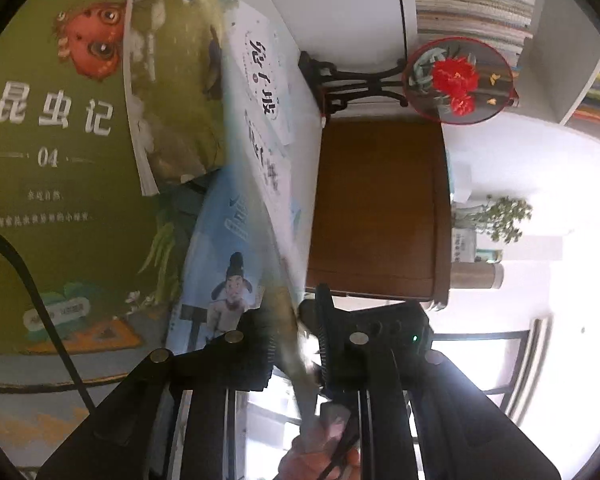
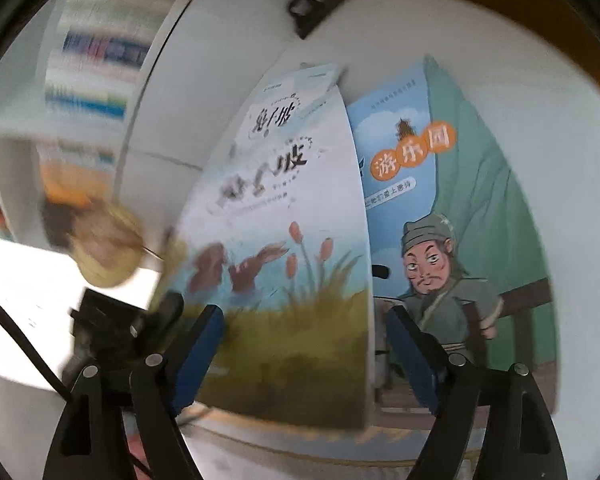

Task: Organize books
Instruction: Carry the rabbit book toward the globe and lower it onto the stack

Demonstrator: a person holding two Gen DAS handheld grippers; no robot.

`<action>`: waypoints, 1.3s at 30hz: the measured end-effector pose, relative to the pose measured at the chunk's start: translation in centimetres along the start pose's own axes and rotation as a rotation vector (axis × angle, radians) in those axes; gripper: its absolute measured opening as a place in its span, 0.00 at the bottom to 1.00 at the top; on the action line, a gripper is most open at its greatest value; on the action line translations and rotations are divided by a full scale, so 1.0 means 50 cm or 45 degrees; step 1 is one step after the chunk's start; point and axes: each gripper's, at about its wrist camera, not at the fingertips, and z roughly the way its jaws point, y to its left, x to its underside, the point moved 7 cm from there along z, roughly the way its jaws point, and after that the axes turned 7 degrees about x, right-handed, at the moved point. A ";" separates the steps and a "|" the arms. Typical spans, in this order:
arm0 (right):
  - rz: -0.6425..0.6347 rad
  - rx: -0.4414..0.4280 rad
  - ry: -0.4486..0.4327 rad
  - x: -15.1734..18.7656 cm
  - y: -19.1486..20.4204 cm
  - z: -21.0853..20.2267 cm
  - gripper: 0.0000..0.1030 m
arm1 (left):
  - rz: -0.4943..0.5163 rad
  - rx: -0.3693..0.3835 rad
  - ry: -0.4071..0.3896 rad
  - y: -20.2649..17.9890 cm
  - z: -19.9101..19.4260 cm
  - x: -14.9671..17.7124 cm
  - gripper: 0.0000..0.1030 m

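A: Two views, left wrist first. What do your jaws hold?

B: My left gripper [image 1: 296, 344] is pinched tight on the lower edge of the white rabbit book [image 1: 266, 128], seen nearly edge-on. Beside it lie the green insect book [image 1: 60, 160] and the blue poet book [image 1: 220, 264], all on the white table [image 1: 340, 8]. A floral fan on a stand [image 1: 458, 80] and stacked books [image 1: 472, 4] sit behind

A: And the right wrist view?

B: My right gripper [image 2: 304, 352] stands wide, its blue pads either side of the rabbit book [image 2: 284, 208] without pressing it. The poet book [image 2: 420, 200] lies just beside, partly beneath it

A: Which step is this?

B: Lifting one book out of the loose pile, I judge. Next, the right jaws should either close on the cover or back away, so the book can go to the stack

A: Anything unclear?

B: Motion blur smears the shelf at left and a tan round object [image 2: 104, 248]; I cannot identify it. Book titles are partly illegible, and fingers [image 1: 320, 456] are cut off at the bottom
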 end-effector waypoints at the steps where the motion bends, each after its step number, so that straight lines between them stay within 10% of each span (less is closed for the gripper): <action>1: 0.006 -0.017 -0.012 -0.002 0.000 -0.001 0.71 | 0.002 -0.029 0.003 0.004 0.000 0.001 0.13; 4: -0.085 0.036 -0.018 0.006 0.018 -0.002 0.38 | 0.095 -0.235 0.000 0.021 -0.007 0.002 0.13; 10: -0.559 0.347 -0.063 0.061 0.095 0.006 0.26 | 0.437 -0.761 -0.032 0.019 -0.023 0.028 0.25; 16: -0.891 0.502 -0.060 0.126 0.128 0.029 0.26 | 0.670 -1.017 -0.036 0.006 -0.046 0.073 0.25; 29: -1.202 0.431 -0.174 0.238 0.234 -0.038 0.26 | 0.747 -0.985 -0.160 -0.065 -0.182 0.138 0.23; 39: -1.273 0.362 -0.270 0.381 0.444 -0.003 0.26 | 0.806 -0.916 -0.334 -0.109 -0.462 0.134 0.23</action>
